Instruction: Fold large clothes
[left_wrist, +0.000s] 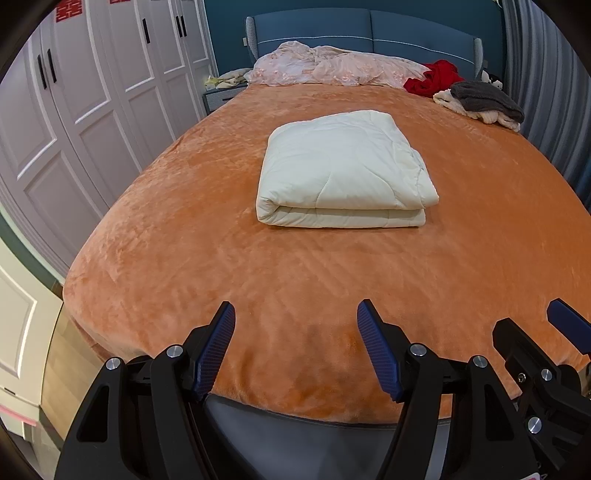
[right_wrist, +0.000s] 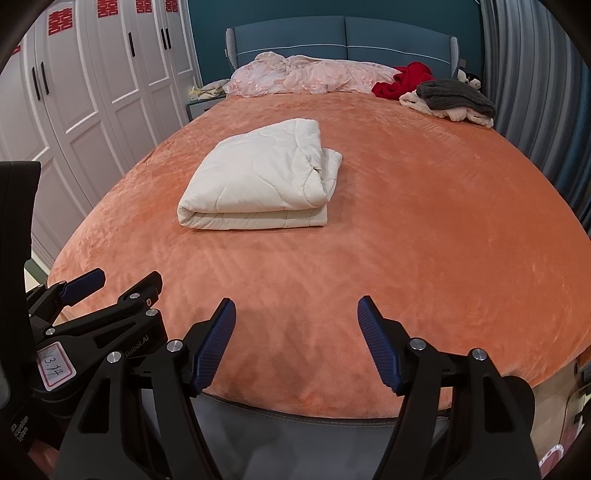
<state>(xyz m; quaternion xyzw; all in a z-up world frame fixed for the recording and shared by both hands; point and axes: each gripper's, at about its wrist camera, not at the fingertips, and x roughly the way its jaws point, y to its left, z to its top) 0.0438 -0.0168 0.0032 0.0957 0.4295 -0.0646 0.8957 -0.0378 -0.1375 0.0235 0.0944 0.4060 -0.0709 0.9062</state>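
Cream quilt (left_wrist: 345, 168) sits folded mid-bed (left_wrist: 480, 229), well apart from left gripper (left_wrist: 295, 321) and right gripper (right_wrist: 296, 316), both spread wide, empty, at foot edge, apparently finished.

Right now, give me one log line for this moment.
left gripper: open, empty | right gripper: open, empty | white quilt: folded on orange bed | both grippers at foot
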